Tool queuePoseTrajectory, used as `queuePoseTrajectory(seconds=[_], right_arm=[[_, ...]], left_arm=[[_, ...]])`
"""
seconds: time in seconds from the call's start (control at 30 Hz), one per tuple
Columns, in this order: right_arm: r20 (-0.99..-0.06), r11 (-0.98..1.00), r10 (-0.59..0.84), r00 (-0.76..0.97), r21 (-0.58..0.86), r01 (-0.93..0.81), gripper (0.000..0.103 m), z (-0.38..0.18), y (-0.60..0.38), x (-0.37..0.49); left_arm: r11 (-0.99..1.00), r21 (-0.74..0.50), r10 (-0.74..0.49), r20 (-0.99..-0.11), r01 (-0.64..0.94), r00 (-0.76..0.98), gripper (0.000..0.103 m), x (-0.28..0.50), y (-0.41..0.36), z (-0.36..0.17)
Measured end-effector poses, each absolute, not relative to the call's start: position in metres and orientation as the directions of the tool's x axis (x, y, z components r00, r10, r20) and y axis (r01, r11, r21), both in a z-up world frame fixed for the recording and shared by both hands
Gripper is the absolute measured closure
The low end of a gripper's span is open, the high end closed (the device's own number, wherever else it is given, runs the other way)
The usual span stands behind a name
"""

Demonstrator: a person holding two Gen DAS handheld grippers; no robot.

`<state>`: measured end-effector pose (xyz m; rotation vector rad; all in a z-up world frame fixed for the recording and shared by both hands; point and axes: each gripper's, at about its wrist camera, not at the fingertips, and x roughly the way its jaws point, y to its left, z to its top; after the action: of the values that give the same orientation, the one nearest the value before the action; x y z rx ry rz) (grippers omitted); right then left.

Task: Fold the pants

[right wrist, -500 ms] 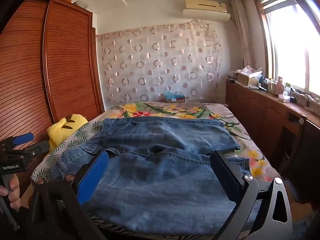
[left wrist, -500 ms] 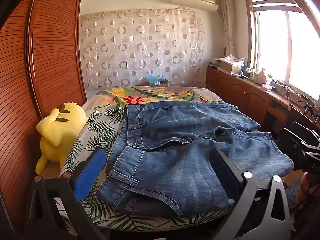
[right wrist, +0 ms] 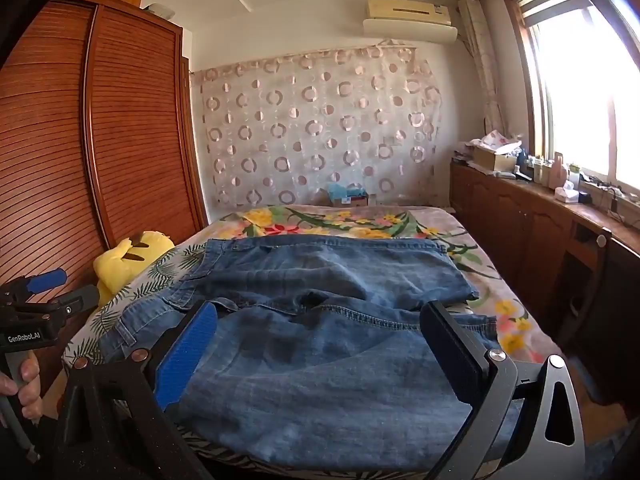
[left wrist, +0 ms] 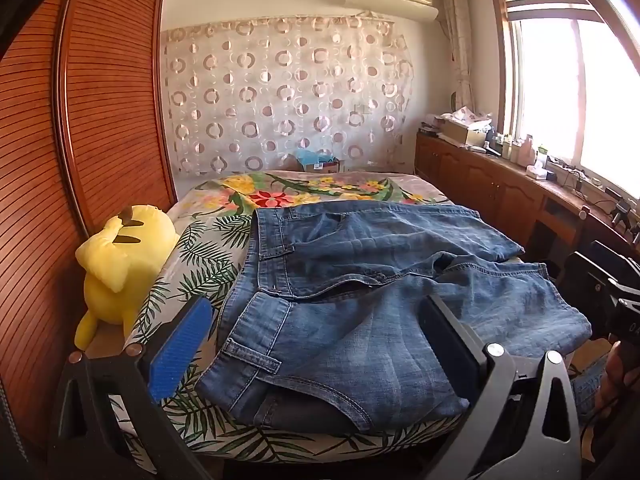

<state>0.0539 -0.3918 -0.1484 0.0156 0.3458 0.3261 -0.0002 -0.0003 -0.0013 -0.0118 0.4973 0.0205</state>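
Note:
Blue denim pants (left wrist: pixel 380 300) lie spread on the flowered bed, waistband to the left, one leg folded loosely over the other. They fill the right wrist view (right wrist: pixel 332 340) too. My left gripper (left wrist: pixel 316 340) is open and empty, above the waistband end near the bed's front edge. My right gripper (right wrist: pixel 316 348) is open and empty, above the leg part at the front edge. The left gripper also shows at the left edge of the right wrist view (right wrist: pixel 44 292), held by a hand.
A yellow plush toy (left wrist: pixel 120 264) lies at the bed's left edge against the wooden wardrobe (left wrist: pixel 80 140). A wooden counter (left wrist: pixel 520 184) with clutter runs under the window on the right. The bedspread (left wrist: pixel 320 192) shows beyond the pants.
Both views have shifted slightly; the grippers have pulled back and risen a little. The pants lie as before.

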Motion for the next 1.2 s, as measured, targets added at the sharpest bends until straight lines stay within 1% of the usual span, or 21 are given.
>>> queuePoseTrajectory(seconds=[1.2], right_arm=[[-0.325, 0.948, 0.317, 0.891, 0.073, -0.310, 0.001, -0.1471, -0.3931, 0.0534]], left_arm=[[1.000, 0.007, 0.025, -0.473, -0.024, 0.881, 0.000, -0.0004, 0.0003, -0.0027]])
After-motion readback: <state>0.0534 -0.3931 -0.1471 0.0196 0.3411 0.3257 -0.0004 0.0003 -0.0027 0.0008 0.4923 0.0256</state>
